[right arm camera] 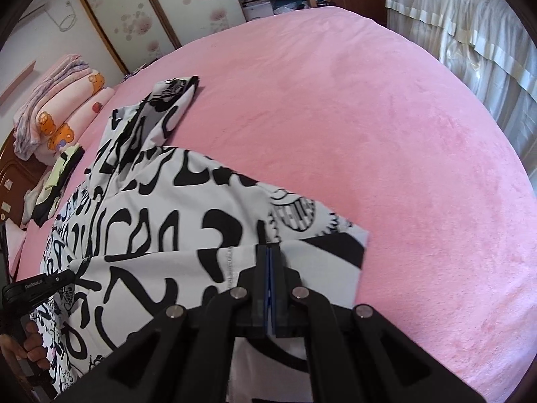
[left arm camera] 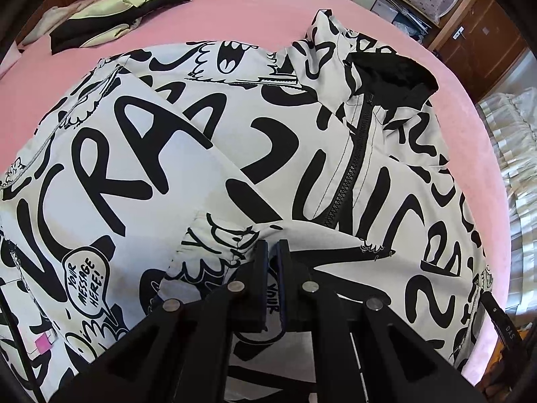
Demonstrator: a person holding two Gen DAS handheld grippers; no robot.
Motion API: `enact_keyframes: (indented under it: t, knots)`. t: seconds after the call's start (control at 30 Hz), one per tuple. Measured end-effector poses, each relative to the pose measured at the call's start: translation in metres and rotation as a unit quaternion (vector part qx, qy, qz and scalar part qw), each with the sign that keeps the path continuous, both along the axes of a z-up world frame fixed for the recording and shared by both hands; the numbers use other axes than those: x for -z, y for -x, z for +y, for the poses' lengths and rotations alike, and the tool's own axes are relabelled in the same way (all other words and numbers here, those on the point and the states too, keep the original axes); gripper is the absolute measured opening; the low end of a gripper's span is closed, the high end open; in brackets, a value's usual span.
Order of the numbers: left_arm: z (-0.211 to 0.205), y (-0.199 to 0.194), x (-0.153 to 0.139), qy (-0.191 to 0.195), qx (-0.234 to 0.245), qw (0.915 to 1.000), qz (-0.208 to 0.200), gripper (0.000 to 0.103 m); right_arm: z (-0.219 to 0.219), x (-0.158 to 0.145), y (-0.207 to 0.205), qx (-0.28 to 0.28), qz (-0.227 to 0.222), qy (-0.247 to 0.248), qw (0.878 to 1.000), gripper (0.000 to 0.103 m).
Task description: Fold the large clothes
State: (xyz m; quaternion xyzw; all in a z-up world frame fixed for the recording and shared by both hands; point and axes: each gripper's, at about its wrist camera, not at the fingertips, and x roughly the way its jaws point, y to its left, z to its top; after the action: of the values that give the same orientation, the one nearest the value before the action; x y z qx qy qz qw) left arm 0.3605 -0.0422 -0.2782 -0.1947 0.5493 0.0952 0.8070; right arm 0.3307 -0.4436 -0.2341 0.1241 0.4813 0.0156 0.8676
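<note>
- The near hem of the jacket [left arm camera: 268, 141] is lost under both tools, and its far sleeve is bunched so its end is hard to make out
- The person's hand [right arm camera: 28, 346] shows only at the frame edge, partly cut off
- The left gripper [left arm camera: 272, 247] has its jaws narrowed onto a fold of the jacket's printed cloth, which runs up between the pads
- The right gripper [right arm camera: 269, 252] is pinched fully together on the jacket's near edge
- The jacket, white with black graffiti lettering and a black zip [left arm camera: 352, 164], lies spread on the pink bed [right arm camera: 386, 134], nearer its near edge, collar towards the far side
- A folded green and black garment [left arm camera: 120, 13] sits by the bed's far corner, well apart
</note>
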Motion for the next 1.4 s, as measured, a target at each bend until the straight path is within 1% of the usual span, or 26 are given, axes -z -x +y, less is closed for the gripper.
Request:
enact_keyframes:
  t: [0.17,0.3,0.47,0.57,0.63,0.7,0.8,0.87,1.0,1.13,1.3,1.33,1.4]
  knots:
    - [0.003,0.006,-0.005,0.001,-0.007,0.9998,-0.020,0.004,-0.011,0.003,-0.001,0.021,0.002,0.012,1.000,0.000]
    - [0.008,0.009,-0.006,0.011,-0.009,0.9996,-0.025,0.004,-0.019,0.011,-0.006,0.038,0.011,0.017,0.999,0.000]
    - [0.011,0.008,-0.007,0.023,-0.012,0.9993,-0.029,0.004,-0.025,0.026,-0.011,0.051,0.020,0.004,0.999,0.000]
    - [0.015,0.010,-0.009,0.020,-0.018,0.9991,-0.034,0.004,-0.028,0.032,-0.014,0.061,0.027,-0.007,0.998,0.000]
    - [0.018,0.009,-0.006,0.029,-0.020,0.9989,-0.030,0.004,-0.029,0.032,-0.014,0.066,0.028,-0.010,0.997,0.000]
    - [0.018,0.007,-0.004,0.028,-0.017,0.9991,-0.026,0.004,-0.028,0.032,-0.014,0.068,0.029,-0.010,0.997,0.000]
    - [0.020,0.005,-0.003,0.027,-0.021,0.9990,-0.030,0.004,-0.028,0.032,-0.014,0.068,0.030,-0.009,0.997,0.000]
    - [0.023,0.006,0.000,0.036,-0.026,0.9986,-0.030,0.003,-0.029,0.031,-0.014,0.069,0.031,-0.010,0.997,0.000]
    - [0.029,0.002,0.015,0.054,-0.031,0.9980,-0.012,0.002,-0.029,0.030,-0.014,0.071,0.032,-0.011,0.997,0.000]
    - [0.026,-0.002,0.026,0.037,-0.011,0.9992,0.004,0.001,-0.030,0.030,-0.014,0.073,0.031,-0.014,0.997,0.000]
    - [0.024,-0.005,0.028,0.035,-0.016,0.9991,0.015,0.001,-0.031,0.030,-0.012,0.086,0.029,-0.020,0.996,0.000]
    - [0.023,-0.006,0.027,0.029,-0.013,0.9993,0.018,0.001,-0.030,0.029,-0.012,0.086,0.029,-0.017,0.996,0.000]
    - [0.015,-0.010,0.022,0.004,0.007,0.9997,0.024,0.001,-0.028,0.026,-0.012,0.088,0.030,-0.012,0.996,0.000]
